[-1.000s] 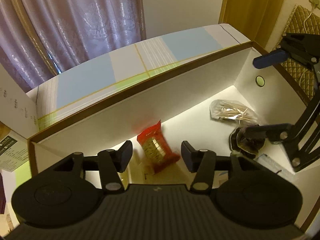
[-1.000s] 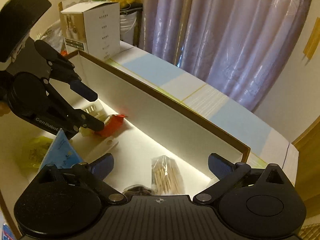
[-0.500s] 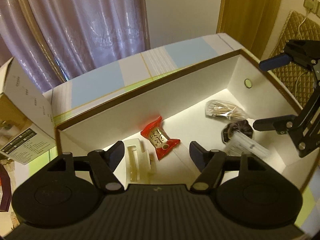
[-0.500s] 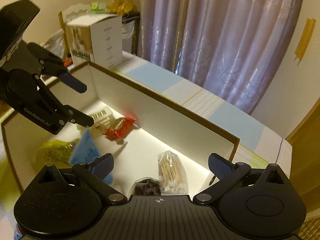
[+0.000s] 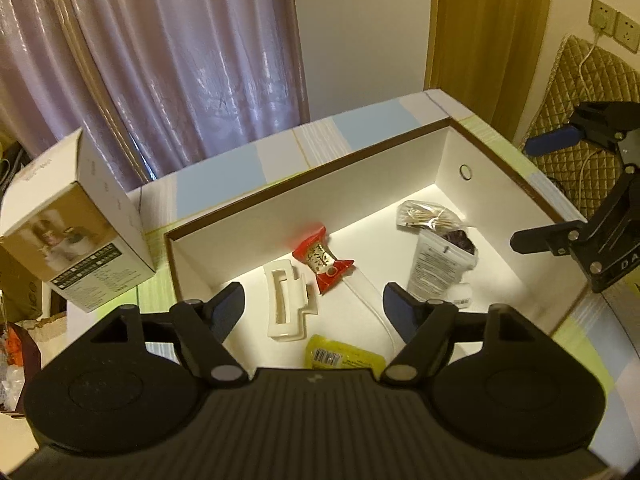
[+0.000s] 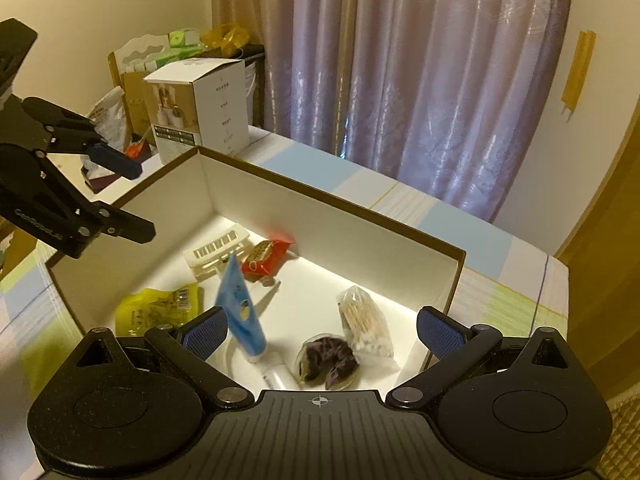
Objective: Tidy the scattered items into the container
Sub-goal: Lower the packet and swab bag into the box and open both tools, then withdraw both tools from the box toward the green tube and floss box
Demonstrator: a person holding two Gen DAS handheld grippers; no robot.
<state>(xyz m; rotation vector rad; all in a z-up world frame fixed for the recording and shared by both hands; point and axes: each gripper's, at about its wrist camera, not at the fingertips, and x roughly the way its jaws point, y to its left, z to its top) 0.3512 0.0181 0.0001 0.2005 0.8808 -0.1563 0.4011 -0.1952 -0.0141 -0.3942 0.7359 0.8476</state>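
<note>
A white box with a brown rim (image 5: 308,178) (image 6: 332,200) holds a white hair clip (image 5: 286,304) (image 6: 218,250), a red snack packet (image 5: 322,262) (image 6: 266,260), a yellow packet (image 5: 344,356) (image 6: 156,310), a blue tube (image 6: 242,308) whose white back (image 5: 440,268) shows in the left wrist view, a bag of cotton swabs (image 5: 430,216) (image 6: 366,326) and a dark wrapped item (image 6: 326,362). The tube looks blurred and tilted. My left gripper (image 5: 312,304) (image 6: 132,196) hovers open and empty above the box's left end. Over the right end my right gripper (image 6: 320,332) (image 5: 536,192) is open and empty.
The box sits on a striped blue, white and green tablecloth (image 6: 472,236). A cardboard product carton (image 5: 76,232) (image 6: 200,100) stands just beyond the box's left end. Curtains (image 6: 420,60) hang behind the table. A quilted cushion with a cable (image 5: 576,92) lies to the right.
Both grippers have risen up and back from inside the box, so more of it shows. The blue tube has moved toward the middle of the box floor.
</note>
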